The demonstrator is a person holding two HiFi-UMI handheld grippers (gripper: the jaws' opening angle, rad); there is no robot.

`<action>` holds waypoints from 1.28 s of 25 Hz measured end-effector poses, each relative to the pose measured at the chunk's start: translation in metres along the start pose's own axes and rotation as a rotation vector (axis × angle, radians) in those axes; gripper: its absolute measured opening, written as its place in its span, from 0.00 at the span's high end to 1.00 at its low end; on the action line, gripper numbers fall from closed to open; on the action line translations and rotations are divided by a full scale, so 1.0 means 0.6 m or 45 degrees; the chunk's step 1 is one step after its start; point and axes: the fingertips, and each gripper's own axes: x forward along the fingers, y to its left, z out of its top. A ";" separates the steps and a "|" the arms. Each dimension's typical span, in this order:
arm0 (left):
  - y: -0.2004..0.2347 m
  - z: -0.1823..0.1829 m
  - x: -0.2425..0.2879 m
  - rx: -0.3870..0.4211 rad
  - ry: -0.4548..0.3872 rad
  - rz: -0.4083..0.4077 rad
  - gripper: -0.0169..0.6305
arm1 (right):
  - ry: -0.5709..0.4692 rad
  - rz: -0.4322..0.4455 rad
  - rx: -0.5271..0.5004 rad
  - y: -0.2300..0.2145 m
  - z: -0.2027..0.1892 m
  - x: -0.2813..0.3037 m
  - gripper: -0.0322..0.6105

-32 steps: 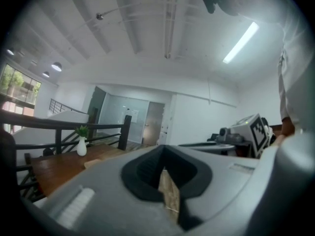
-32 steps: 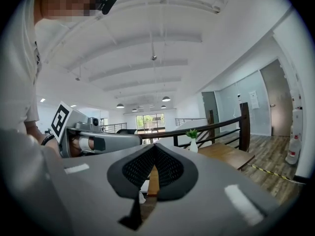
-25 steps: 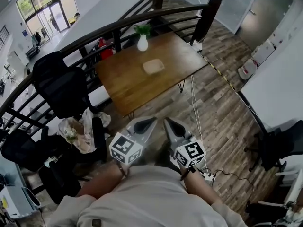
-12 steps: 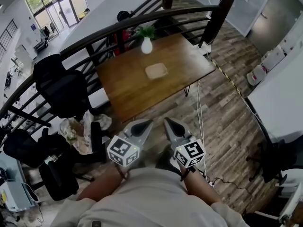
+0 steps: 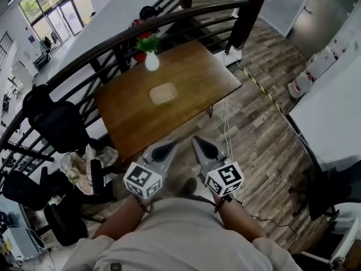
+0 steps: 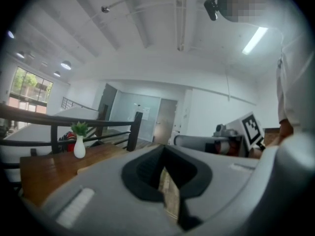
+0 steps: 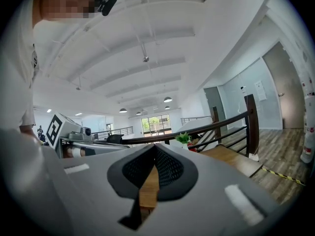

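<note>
Held low and side by side, the left hand-held gripper (image 5: 165,147) and right hand-held gripper (image 5: 198,143), each pinched closed on nothing. Left well ahead on the wooden worktop (image 5: 194,75), a flat beige tray (image 5: 162,94), near a white vase (image 5: 151,61) by the railing (image 5: 107,41). Judged a hazard: loose cable (image 5: 227,123) across the floor (image 5: 265,129) between, apt to catch a foot.
</note>
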 end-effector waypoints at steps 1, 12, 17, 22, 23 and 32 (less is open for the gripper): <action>0.001 0.001 0.018 0.000 0.004 0.014 0.97 | 0.001 0.013 -0.006 -0.016 0.003 -0.003 0.94; 0.028 -0.006 0.113 -0.012 0.011 0.132 0.97 | 0.021 0.098 -0.013 -0.125 0.008 -0.011 0.94; 0.063 -0.006 0.145 -0.020 0.010 0.128 0.97 | 0.013 0.118 -0.015 -0.153 0.007 0.024 0.94; 0.102 0.001 0.172 -0.037 0.006 0.118 0.97 | 0.032 0.134 -0.027 -0.168 0.016 0.062 0.94; 0.111 0.003 0.178 -0.039 0.006 0.114 0.97 | 0.040 0.134 -0.022 -0.172 0.016 0.072 0.94; 0.256 0.048 0.197 -0.045 -0.021 0.094 0.97 | 0.094 0.128 -0.040 -0.194 0.029 0.218 0.94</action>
